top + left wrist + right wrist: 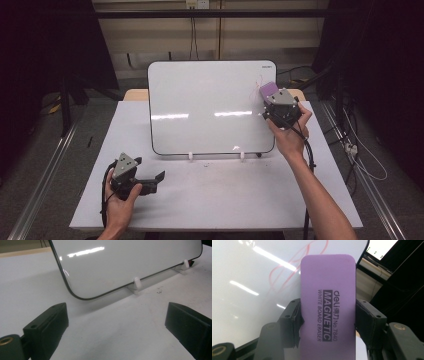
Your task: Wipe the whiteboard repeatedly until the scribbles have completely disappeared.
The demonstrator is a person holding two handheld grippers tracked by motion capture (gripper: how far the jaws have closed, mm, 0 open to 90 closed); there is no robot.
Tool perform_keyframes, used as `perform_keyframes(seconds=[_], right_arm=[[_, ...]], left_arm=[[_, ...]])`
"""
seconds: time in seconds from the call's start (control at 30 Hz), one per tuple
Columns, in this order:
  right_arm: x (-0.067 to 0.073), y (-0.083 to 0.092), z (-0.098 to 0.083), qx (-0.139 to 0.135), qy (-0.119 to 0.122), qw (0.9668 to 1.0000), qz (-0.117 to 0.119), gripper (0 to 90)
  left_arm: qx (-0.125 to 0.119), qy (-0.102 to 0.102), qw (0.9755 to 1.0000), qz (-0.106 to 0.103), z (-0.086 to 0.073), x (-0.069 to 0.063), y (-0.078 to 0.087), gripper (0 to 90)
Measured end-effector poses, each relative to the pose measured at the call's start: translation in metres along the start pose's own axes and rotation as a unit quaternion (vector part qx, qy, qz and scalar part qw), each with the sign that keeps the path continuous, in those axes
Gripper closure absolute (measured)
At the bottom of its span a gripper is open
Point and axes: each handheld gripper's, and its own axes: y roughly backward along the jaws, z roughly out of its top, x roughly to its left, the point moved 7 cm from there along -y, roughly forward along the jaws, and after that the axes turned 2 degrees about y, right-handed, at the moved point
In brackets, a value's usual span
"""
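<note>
Gripping a purple whiteboard eraser [328, 297] by its two long sides, the right hand-held gripper [278, 102] is raised at the upper right part of the whiteboard [210, 105]. In the right gripper view the black pads [293, 315] press on both edges of the eraser, whose printed face reads "MAGNETIC WHITE BOARD ERASER". The eraser's rounded far end stands in front of the board, right by some thin red marker lines [287, 270] drawn there; whether it touches the surface I cannot tell. In the high view the same red scribble [259, 82] sits just beside the eraser's purple end [269, 90], near the board's right edge.

The whiteboard stands tilted back on two small white feet [136, 283] at the far middle of the white table [210, 195].

The left hand-held gripper [150, 182] is low over the table's near left part, well apart from the board, its jaws spread wide with nothing between them. The left gripper view looks across bare tabletop [112, 322] at the board's rounded lower corner.
</note>
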Motion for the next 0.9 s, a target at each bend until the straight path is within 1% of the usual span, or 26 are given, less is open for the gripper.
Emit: perform_keyframes(seconds=[0.03, 0.1, 0.17, 0.23, 0.4, 0.47, 0.5, 0.6, 0.7, 0.73, 0.83, 0.9], right_arm=[[0.0, -0.001, 0.001, 0.001, 0.0, 1.0, -0.001, 41.7], [0.003, -0.001, 0.001, -0.002, 0.007, 1.0, -0.006, 41.7], [0.01, 0.001, 0.0, -0.005, 0.008, 0.9999, 0.004, 41.7], [0.021, 0.003, -0.002, -0.006, 0.017, 0.9998, 0.012, 41.7], [0.049, 0.009, -0.006, -0.011, 0.037, 0.9986, 0.036, 41.7], [0.06, 0.011, -0.007, -0.013, 0.042, 0.9978, 0.049, 41.7], [0.064, 0.012, -0.008, -0.014, 0.044, 0.9975, 0.054, 41.7], [0.076, 0.014, -0.009, -0.016, 0.049, 0.9964, 0.068, 41.7], [0.077, 0.014, -0.008, -0.015, 0.049, 0.9961, 0.072, 41.7], [0.076, 0.013, -0.008, -0.015, 0.043, 0.9961, 0.076, 41.7], [0.069, 0.011, -0.005, -0.017, 0.028, 0.9967, 0.074, 41.7], [0.062, 0.009, -0.004, -0.018, 0.017, 0.9971, 0.072, 41.7]], left_arm=[[0.0, 0.0, 1.0, 0.0, 0.0, 0.0, 0.0, 4.8], [0.0, 0.0, 1.0, -0.001, 0.0, 0.0, 0.0, 4.8], [0.0, 0.001, 1.0, -0.001, 0.0, -0.001, 0.0, 4.8], [-0.001, 0.003, 1.0, -0.005, 0.0, -0.001, -0.001, 4.8], [0.0, 0.0, 1.0, -0.008, 0.0, -0.004, -0.001, 4.8], [0.0, 0.0, 1.0, -0.008, 0.0, -0.004, -0.001, 4.8], [0.003, -0.003, 1.0, -0.007, 0.0, -0.003, -0.001, 4.8], [0.0, 0.001, 1.0, -0.005, 0.0, -0.002, 0.0, 4.8], [0.0, 0.001, 1.0, -0.005, 0.0, -0.001, 0.0, 4.7], [0.001, 0.001, 1.0, -0.006, 0.0, -0.001, 0.0, 4.7], [0.009, -0.004, 0.9999, -0.01, -0.001, -0.002, -0.001, 4.3], [0.009, -0.005, 0.9999, -0.012, -0.001, -0.003, -0.001, 4.3]])
